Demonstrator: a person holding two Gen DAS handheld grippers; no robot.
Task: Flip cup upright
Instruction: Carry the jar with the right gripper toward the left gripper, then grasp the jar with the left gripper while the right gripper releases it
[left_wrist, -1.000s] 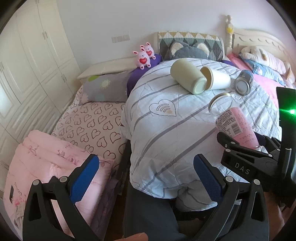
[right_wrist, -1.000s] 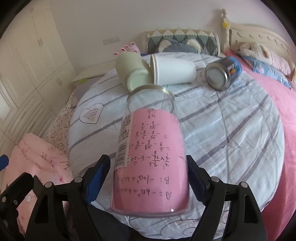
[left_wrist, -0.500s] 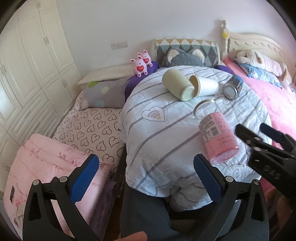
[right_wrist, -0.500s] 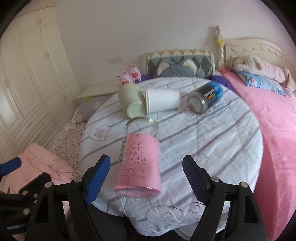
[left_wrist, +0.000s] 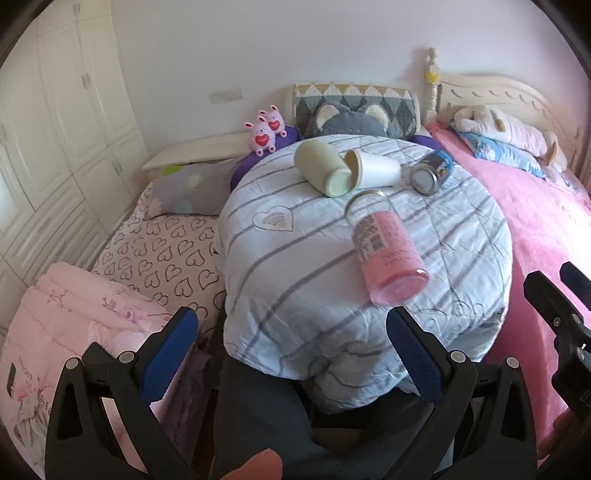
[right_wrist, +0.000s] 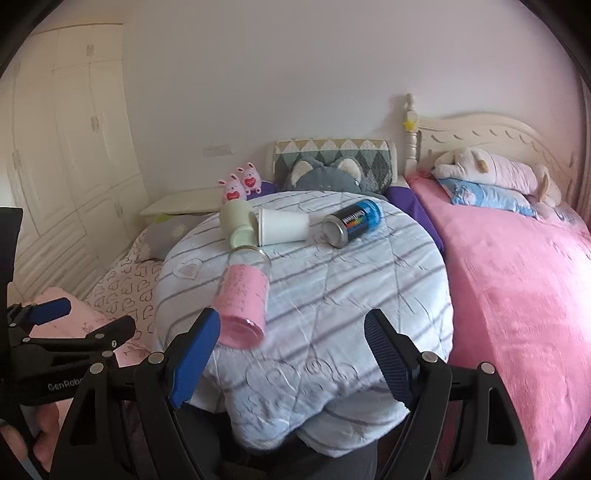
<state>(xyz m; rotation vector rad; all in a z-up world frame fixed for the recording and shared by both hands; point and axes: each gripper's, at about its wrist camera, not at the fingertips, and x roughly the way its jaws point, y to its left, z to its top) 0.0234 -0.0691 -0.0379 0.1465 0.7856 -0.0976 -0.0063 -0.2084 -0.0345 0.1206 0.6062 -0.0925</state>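
Observation:
A glass cup with a pink printed sleeve (left_wrist: 384, 251) lies on its side on the round striped-cloth table (left_wrist: 295, 280), mouth pointing away; it also shows in the right wrist view (right_wrist: 242, 299). My left gripper (left_wrist: 291, 345) is open and empty, below the table's near edge. My right gripper (right_wrist: 291, 347) is open and empty, drawn back from the table, with the cup just ahead of its left finger (right_wrist: 194, 360). A cream cup (left_wrist: 321, 170), a white paper cup (left_wrist: 373, 171) and a blue can (left_wrist: 432, 171) lie on their sides farther back.
A pink bed (right_wrist: 517, 280) with a plush dog (right_wrist: 495, 173) is on the right. A heart-print mattress (left_wrist: 162, 251) and folded pink quilt (left_wrist: 74, 314) lie on the left. Pillows and two pink plush rabbits (left_wrist: 267, 127) sit behind the table. White wardrobes (left_wrist: 55, 129) line the left wall.
My right gripper has let go of the pink-sleeved cup and pulled back and up from the table. The cup stays lying on its side. My left gripper has also drawn back.

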